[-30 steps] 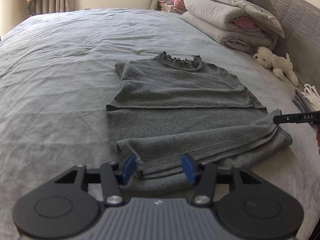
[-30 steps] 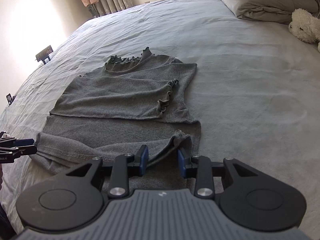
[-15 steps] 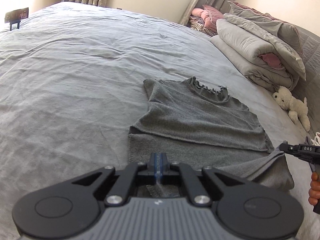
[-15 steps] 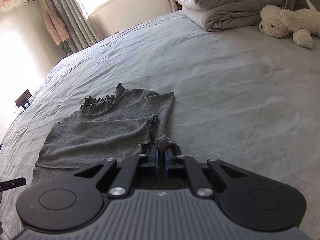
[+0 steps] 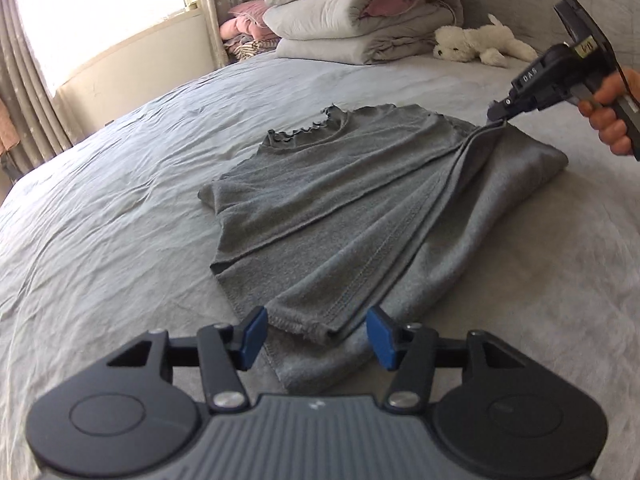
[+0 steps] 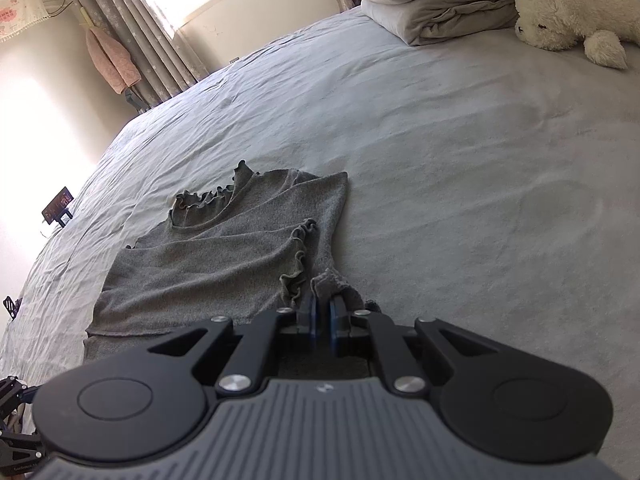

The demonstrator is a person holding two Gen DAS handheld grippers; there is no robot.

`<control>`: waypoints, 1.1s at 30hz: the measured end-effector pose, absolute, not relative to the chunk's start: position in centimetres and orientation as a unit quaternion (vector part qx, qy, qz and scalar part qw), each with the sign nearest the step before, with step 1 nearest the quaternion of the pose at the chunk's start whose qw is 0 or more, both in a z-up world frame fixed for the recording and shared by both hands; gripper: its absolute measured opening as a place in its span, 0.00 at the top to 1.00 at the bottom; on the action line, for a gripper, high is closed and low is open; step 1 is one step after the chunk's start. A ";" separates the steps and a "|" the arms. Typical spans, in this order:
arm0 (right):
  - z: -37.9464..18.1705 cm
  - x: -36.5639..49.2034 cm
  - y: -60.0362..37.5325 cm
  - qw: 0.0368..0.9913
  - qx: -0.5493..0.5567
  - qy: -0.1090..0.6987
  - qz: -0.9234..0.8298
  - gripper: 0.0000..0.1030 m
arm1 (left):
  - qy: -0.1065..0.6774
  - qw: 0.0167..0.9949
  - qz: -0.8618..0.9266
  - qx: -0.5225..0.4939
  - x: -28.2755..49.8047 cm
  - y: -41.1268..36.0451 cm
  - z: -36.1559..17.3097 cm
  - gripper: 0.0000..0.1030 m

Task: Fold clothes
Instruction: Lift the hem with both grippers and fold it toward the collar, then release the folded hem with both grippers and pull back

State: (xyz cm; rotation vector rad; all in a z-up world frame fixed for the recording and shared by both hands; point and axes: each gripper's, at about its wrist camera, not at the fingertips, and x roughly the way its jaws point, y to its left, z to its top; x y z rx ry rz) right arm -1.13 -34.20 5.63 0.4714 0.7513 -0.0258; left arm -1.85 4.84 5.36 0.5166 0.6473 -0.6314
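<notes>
A grey knit shirt (image 5: pixel 320 208) with a frilled collar lies on the bed, its lower part doubled up toward the chest. In the left wrist view my left gripper (image 5: pixel 316 334) has its jaws opening; the shirt's folded hem corner lies between the blue pads without being pressed. Further right, my right gripper (image 5: pixel 498 114) pinches the other end of the hem and holds it lifted, so the fabric stretches in a taut ridge. In the right wrist view the right gripper (image 6: pixel 322 314) is shut on a bunch of grey shirt (image 6: pixel 208 264) fabric.
The grey bed sheet (image 5: pixel 120 200) spreads widely to the left. Folded duvets (image 5: pixel 360 28) and a white plush toy (image 5: pixel 476 46) sit at the far end. A person's hand (image 5: pixel 608 120) holds the right gripper. Curtains and a window stand beyond the bed.
Both grippers closed on the hem and carried it up toward the collar. My left gripper has since opened again and rolled; the right one stays closed on the fabric.
</notes>
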 end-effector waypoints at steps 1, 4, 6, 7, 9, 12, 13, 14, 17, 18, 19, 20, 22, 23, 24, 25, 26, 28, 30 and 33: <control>5.7 -1.2 -34.1 0.904 0.225 0.363 -0.012 0.92 | 0.303 0.865 -0.298 0.267 -1.9 4.7 5.1 0.45; 5.8 -1.2 -33.9 0.907 0.217 0.362 -0.011 0.92 | 0.281 0.849 -0.302 0.329 -2.2 4.2 4.2 0.45; 5.7 -1.2 -33.7 0.907 0.212 0.363 -0.011 0.92 | 0.267 0.840 -0.309 0.358 -2.1 3.8 3.8 0.45; 5.7 -1.1 -33.6 0.908 0.209 0.364 -0.010 0.92 | 0.265 0.837 -0.314 0.361 -1.9 3.8 3.7 0.45; 5.6 -1.1 -33.4 0.908 0.204 0.365 -0.010 0.92 | 0.273 0.834 -0.322 0.354 -1.2 3.6 3.6 0.52; 5.7 -1.2 -33.3 0.911 0.203 0.360 -0.011 0.92 | 0.287 0.840 -0.324 0.326 -0.2 3.2 3.9 0.89; 5.7 -1.2 -33.2 0.911 0.203 0.358 -0.012 0.92 | 0.291 0.846 -0.320 0.313 0.2 3.2 4.2 0.92; 5.8 -1.3 -33.2 0.912 0.203 0.355 -0.012 0.92 | 0.296 0.851 -0.315 0.300 0.5 3.1 4.4 0.95; 6.0 -1.4 -33.1 0.916 0.202 0.348 -0.014 0.92 | 0.301 0.875 -0.299 0.231 1.8 3.8 5.7 0.96; 6.0 -1.4 -33.0 0.917 0.198 0.346 -0.015 0.92 | 0.306 0.883 -0.290 0.205 2.4 4.2 6.1 0.96; 6.0 -1.4 -32.8 0.918 0.195 0.345 -0.016 0.92 | 0.311 0.890 -0.280 0.183 2.9 4.7 6.2 0.96; 6.0 -1.3 -32.7 0.919 0.191 0.345 -0.017 0.92 | 0.316 0.895 -0.270 0.163 3.4 5.1 6.3 0.96; 6.0 -1.3 -32.4 0.921 0.182 0.344 -0.020 0.92 | 0.324 0.901 -0.257 0.128 4.1 5.8 6.2 0.96; 6.0 -1.3 -32.4 0.922 0.179 0.343 -0.021 0.92 | 0.327 0.904 -0.252 0.114 4.3 6.0 6.2 0.96; 6.1 -1.3 -32.3 0.923 0.177 0.342 -0.021 0.92 | 0.328 0.906 -0.248 0.103 4.5 6.3 6.2 0.96; 6.2 -1.4 -32.3 0.924 0.175 0.340 -0.022 0.92 | 0.328 0.908 -0.245 0.094 4.6 6.5 6.3 0.96; 6.3 -1.4 -32.3 0.924 0.178 0.338 -0.022 0.92 | 0.328 0.909 -0.243 0.083 4.7 6.7 6.4 0.96; 6.3 -1.5 -32.3 0.924 0.182 0.336 -0.022 0.92 | 0.332 0.911 -0.238 0.058 5.0 7.2 6.5 0.96; 6.1 -1.5 -32.3 0.922 0.182 0.340 -0.024 0.92 | 0.343 0.911 -0.226 0.030 5.5 7.7 6.3 0.96; 5.6 -1.4 -32.2 0.919 0.180 0.350 -0.029 0.92 | 0.356 0.914 -0.195 -0.002 6.2 8.3 5.9 0.96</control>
